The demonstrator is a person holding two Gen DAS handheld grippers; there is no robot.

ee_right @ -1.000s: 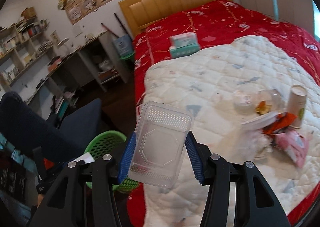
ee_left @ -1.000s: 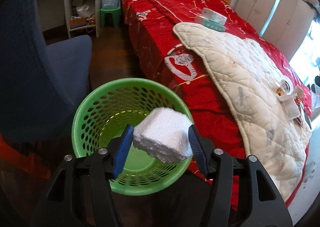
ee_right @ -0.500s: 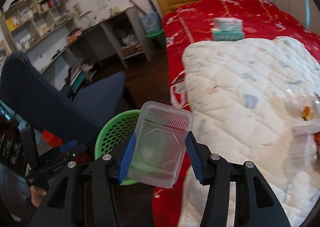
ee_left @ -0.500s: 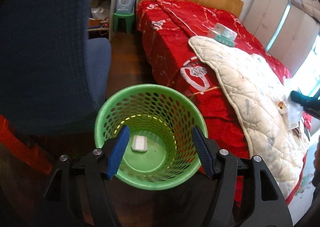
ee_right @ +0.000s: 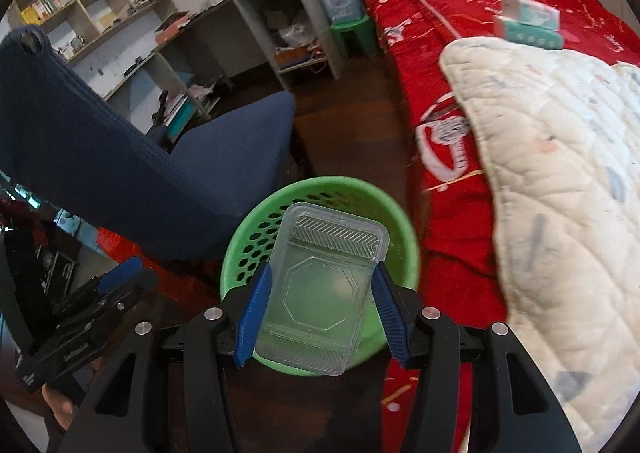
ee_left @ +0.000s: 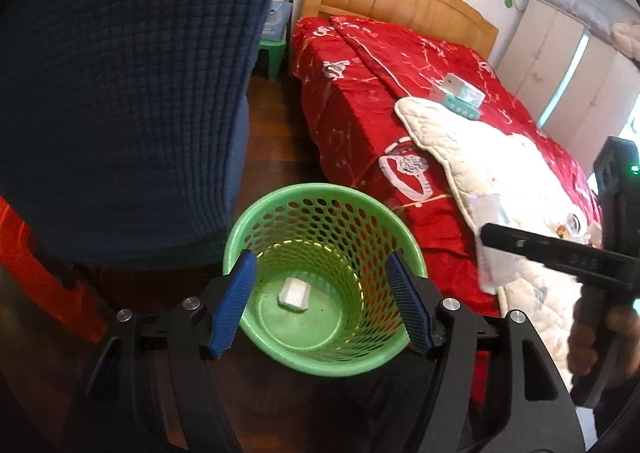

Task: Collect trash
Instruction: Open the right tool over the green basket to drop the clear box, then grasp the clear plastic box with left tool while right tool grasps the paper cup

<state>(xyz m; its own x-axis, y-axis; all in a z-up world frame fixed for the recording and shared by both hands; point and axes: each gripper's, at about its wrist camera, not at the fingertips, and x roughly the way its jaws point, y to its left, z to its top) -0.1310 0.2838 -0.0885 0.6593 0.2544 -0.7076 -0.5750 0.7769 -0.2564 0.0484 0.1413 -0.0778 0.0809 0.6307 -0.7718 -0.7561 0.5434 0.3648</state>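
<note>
A green mesh basket stands on the dark floor between the chair and the bed. A white foam block lies on its bottom. My left gripper hangs over the basket's near rim, open, with nothing between its blue pads. My right gripper is shut on a clear plastic container, which it holds flat above the basket. In the left wrist view that container shows blurred at the right, beside the basket. The left gripper sits low at the left in the right wrist view.
A blue chair crowds the basket's left side. The bed's red cover and white quilt border its right. Tissue boxes lie on the bed, and more litter sits on the quilt's far end. A desk with shelves lines the wall.
The foam block left my left gripper and fell into the basket, and the left jaws widened. My right gripper carried the clear container from over the bed to above the basket.
</note>
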